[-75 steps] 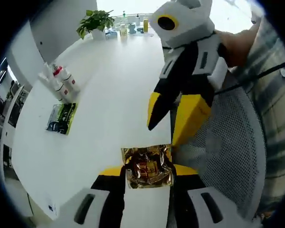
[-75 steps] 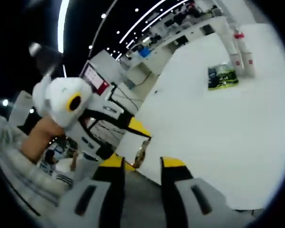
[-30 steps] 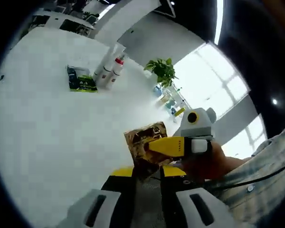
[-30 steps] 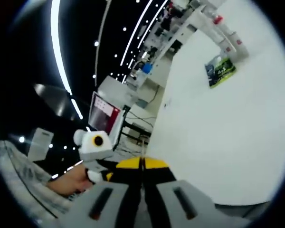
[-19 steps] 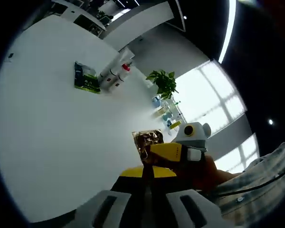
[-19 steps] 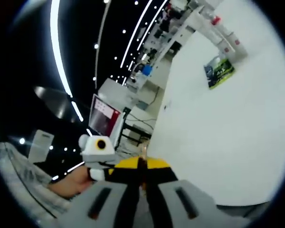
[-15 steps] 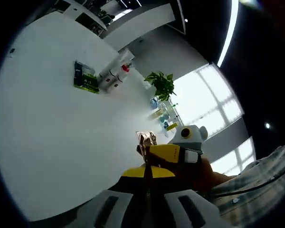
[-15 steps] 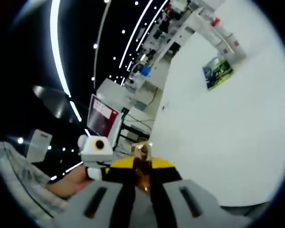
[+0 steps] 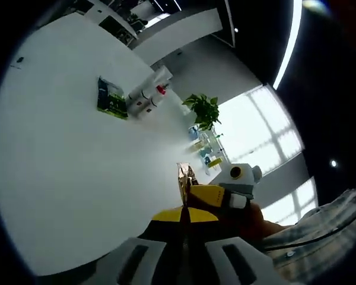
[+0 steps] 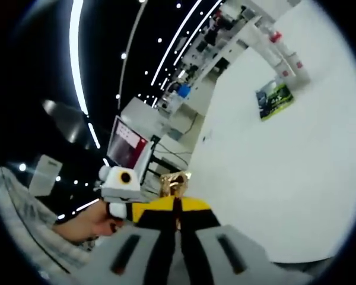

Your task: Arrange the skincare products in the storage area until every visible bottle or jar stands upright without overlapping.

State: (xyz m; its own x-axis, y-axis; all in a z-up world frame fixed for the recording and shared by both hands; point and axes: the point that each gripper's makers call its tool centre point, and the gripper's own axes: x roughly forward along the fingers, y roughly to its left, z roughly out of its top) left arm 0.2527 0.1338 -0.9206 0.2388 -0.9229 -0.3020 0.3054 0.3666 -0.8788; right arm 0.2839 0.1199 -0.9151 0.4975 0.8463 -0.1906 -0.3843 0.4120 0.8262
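**Ana:** Both tongs look clenched. Taking the left gripper view first: the left gripper [image 9: 186, 215] has its yellow-tipped jaws pressed together with a gold foil sachet [image 9: 184, 176] rising edge-on just above the tips, and the right gripper [image 9: 209, 196] comes in beside it, also against that foil.

**Ben:** So both are pinching it?

**Ana:** That is my reading. In the right gripper view the right gripper [image 10: 175, 209] shows no gap between its jaws, the sachet [image 10: 174, 181] pokes up from them, and the left gripper [image 10: 120, 191] sits just to the left in a person's hand [image 10: 90, 224].

**Ben:** And the bottles?

**Ana:** Well apart, at the far side of the white table [image 9: 65, 172]: a small cluster of white bottles [image 9: 147, 96], one red-capped, apparently lying down, just beside a green packet [image 9: 111, 98]. The same bottles [image 10: 283, 48] and packet [image 10: 273, 95] show far off in the right gripper view.

**Ben:** How would they handle?

**Ana:** I'd judge them light, smooth, rigid plastic, likely to roll or slip; take each around the body below the cap. The sachet is thin and crinkly, so grip a flat edge.

**Ben:** Room?

**Ana:** Plenty of bare tabletop between. The table's near edge is close under the grippers, and a potted plant [image 9: 203, 109] stands beyond the bottles.
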